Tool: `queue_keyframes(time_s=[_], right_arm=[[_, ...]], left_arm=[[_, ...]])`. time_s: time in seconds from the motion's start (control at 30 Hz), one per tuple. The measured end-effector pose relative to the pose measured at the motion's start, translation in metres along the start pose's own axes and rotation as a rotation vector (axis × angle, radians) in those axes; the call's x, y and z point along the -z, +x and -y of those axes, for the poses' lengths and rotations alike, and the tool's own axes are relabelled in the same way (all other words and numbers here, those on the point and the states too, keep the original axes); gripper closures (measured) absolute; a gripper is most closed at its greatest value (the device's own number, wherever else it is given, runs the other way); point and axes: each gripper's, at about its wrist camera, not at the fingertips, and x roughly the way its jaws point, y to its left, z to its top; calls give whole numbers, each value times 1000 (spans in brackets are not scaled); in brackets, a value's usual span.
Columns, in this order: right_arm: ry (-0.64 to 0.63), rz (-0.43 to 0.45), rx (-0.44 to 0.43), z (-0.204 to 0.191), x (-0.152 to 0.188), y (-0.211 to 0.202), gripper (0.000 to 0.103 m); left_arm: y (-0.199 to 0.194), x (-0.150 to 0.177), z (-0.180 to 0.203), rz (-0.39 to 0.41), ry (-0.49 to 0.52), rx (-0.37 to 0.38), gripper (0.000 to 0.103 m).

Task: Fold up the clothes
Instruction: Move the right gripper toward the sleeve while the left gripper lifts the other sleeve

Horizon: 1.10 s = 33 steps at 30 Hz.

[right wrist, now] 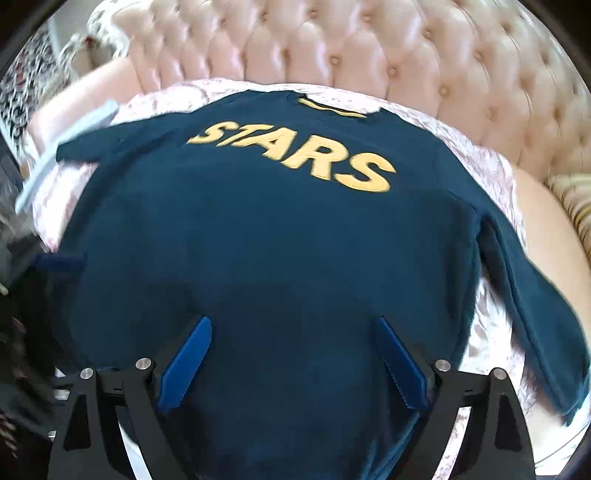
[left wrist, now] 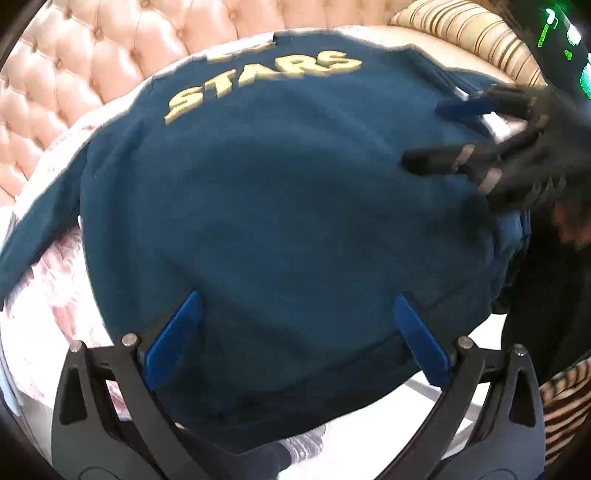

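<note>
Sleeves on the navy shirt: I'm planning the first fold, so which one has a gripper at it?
The right sleeve: the right gripper is at it; the left sleeve lies alone.

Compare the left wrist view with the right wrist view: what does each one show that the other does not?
Only the left wrist view shows the right hand-held gripper from outside, open over the shirt's right side, and a striped cushion. Only the right wrist view shows the shirt's collar and a sleeve spread to the right. Both show the navy shirt with yellow STARS lettering, lying flat before a pink tufted backrest, each view's own hand-held gripper open.
</note>
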Motion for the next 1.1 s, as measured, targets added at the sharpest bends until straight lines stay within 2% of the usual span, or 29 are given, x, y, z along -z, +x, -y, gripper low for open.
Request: queue_keyframes(time_s=[0.07, 0.13, 0.2, 0.27, 0.37, 0.43, 0.53, 0.6, 0.7, 0.8, 0.83, 0.9, 0.97, 1.0, 1.03, 1.1], right_arm=[[44, -6, -5, 7, -4, -11, 12], [45, 88, -89, -5, -11, -44, 12], [-39, 208, -196, -31, -21, -94, 12], [-192, 258, -221, -72, -30, -134, 12], [-391, 282, -156, -130, -45, -165, 12], [-487, 297, -148, -167, -55, -177, 12], [-632, 210, -43, -204, -66, -157, 12], [-653, 164, -3, -208, -73, -150, 12], [-649, 190, 12, -216, -85, -157, 12], [-706, 94, 60, -224, -86, -138, 12], [-714, 103, 56, -226, -86, -138, 12], [-692, 152, -44, -223, -88, -146, 12], [-653, 111, 24, -209, -90, -130, 12], [-623, 124, 3, -201, -90, -130, 12], [-570, 151, -68, -190, -89, -135, 12], [-431, 235, -158, -160, -88, -145, 11]], left_arm=[[-5, 0, -10, -7, -39, 25, 0], [-8, 0, -20, -12, -75, 8, 0], [-10, -1, -31, -22, -102, -20, 0], [-11, -1, -39, -33, -110, -56, 0], [-13, 0, -40, -67, -103, -102, 0], [-15, 1, -39, -76, -104, -124, 0], [-20, 3, -38, -88, -95, -156, 0], [-23, 6, -41, -94, -95, -175, 0], [-26, 9, -47, -99, -106, -180, 0], [-28, 11, -51, -99, -111, -180, 0], [-28, 13, -52, -96, -107, -184, 0], [-28, 16, -55, -92, -113, -179, 0], [-28, 19, -60, -87, -117, -149, 0], [-31, 22, -64, -79, -119, -139, 0], [-35, 25, -69, -69, -121, -132, 0], [-43, 32, -86, -49, -182, -99, 0]])
